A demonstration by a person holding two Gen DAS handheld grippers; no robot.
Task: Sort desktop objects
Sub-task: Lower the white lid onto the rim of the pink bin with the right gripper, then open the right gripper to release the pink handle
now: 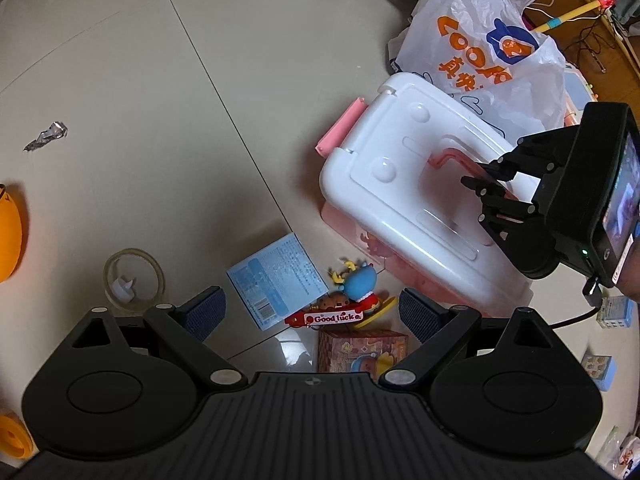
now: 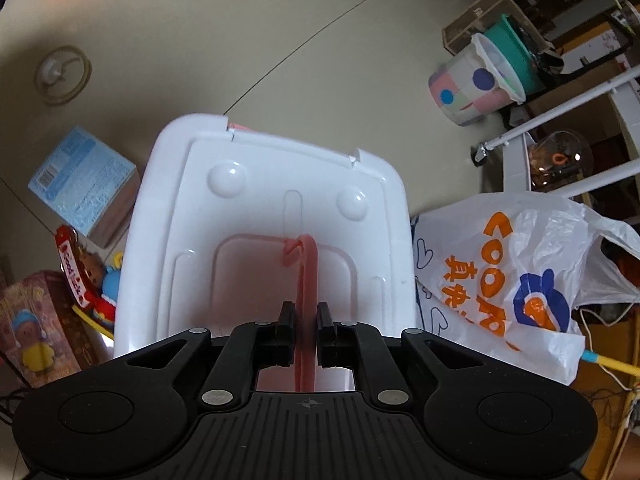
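A pink storage box with a white lid (image 1: 404,184) stands on the floor; the lid also fills the right wrist view (image 2: 264,216). My right gripper (image 2: 306,320) is shut on the lid's pink handle (image 2: 306,280), which stands upright between the fingers; the gripper also shows in the left wrist view (image 1: 490,184). My left gripper (image 1: 312,314) is open and empty above a blue toy figure on a "Good luck" base (image 1: 352,300), a light blue box (image 1: 276,280) and a pink-brown toy box (image 1: 360,350).
A white shopping bag (image 1: 488,48) lies behind the storage box. A tape roll (image 1: 134,278), a foil scrap (image 1: 46,136), an orange object (image 1: 8,236) and a patterned bin (image 2: 472,88) are on the floor. Small boxes (image 1: 614,312) lie at right.
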